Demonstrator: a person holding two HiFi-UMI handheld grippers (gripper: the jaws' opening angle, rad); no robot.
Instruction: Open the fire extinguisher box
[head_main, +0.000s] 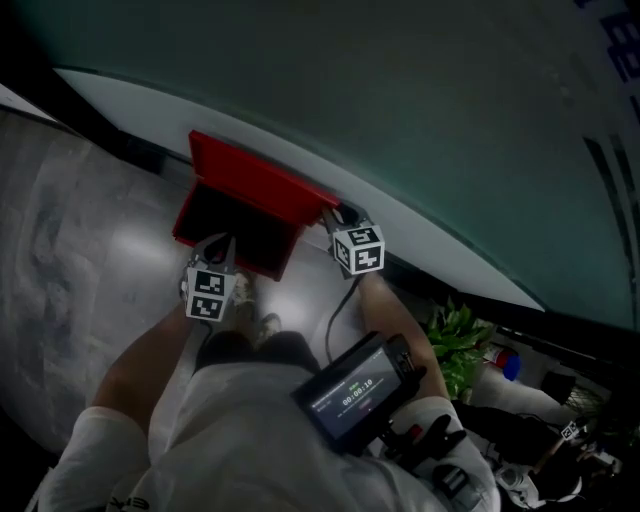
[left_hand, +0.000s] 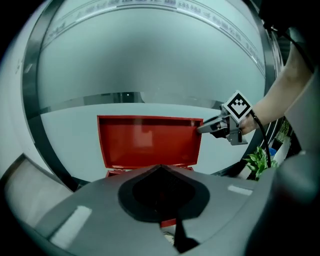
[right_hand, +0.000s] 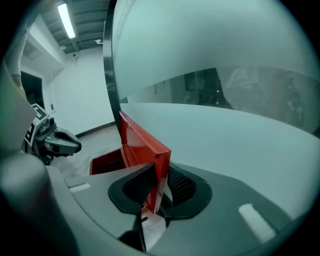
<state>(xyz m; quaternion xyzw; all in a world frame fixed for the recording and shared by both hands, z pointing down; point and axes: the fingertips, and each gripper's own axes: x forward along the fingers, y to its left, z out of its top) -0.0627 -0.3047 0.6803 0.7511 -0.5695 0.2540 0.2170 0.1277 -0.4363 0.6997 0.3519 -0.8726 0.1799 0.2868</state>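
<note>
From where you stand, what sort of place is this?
Probably an indoor hallway or lobby of a public building: a red fire extinguisher box sits on a polished floor against a frosted glass wall, with a green plant nearby.

Count: 1 red fire extinguisher box (head_main: 240, 215). 2 sets of tongs: left tongs (head_main: 220, 246), right tongs (head_main: 334, 216). 2 marker cubes (head_main: 208, 293), one per set. 1 potted plant (head_main: 455, 340). 1 screen unit (head_main: 350, 395).

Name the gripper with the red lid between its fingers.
The right gripper: the lid sits between its fingers; the left gripper hangs clear of it.
</note>
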